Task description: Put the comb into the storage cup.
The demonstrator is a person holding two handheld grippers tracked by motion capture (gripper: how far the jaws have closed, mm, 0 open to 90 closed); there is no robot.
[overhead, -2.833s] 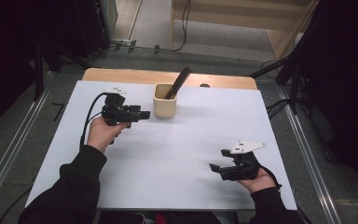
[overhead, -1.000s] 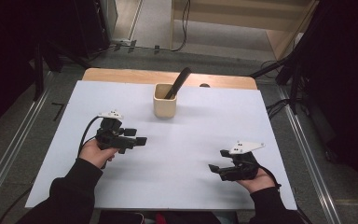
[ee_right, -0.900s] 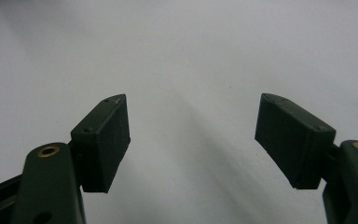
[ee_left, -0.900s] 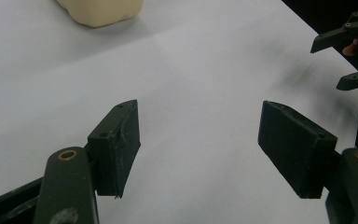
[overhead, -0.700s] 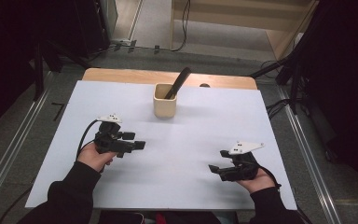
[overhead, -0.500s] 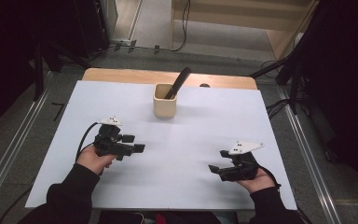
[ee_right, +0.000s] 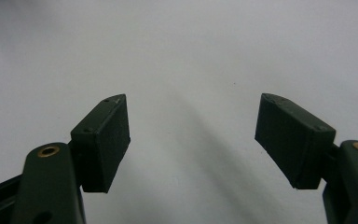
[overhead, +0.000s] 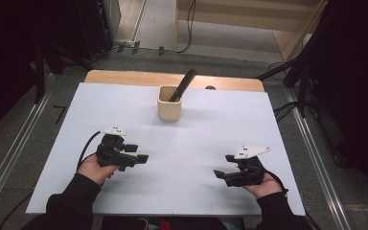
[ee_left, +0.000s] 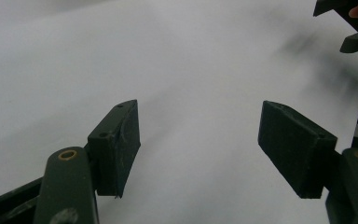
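Item: my two grippers resting low, nothing held; cup with utensil standing apart.

High view: left gripper (overhead: 141,158) and right gripper (overhead: 219,173) lie near the front of the white surface (overhead: 211,124), pointing toward each other; cream cup (overhead: 169,102) stands well beyond, dark utensil (overhead: 182,85) leaning inside, likely parked out of the way. Left gripper view: my fingers (ee_left: 116,144) spread wide, bare surface between; the other gripper at the upper right corner. Right gripper view: fingers (ee_right: 103,140) likewise apart, empty; seemingly a rest pose.
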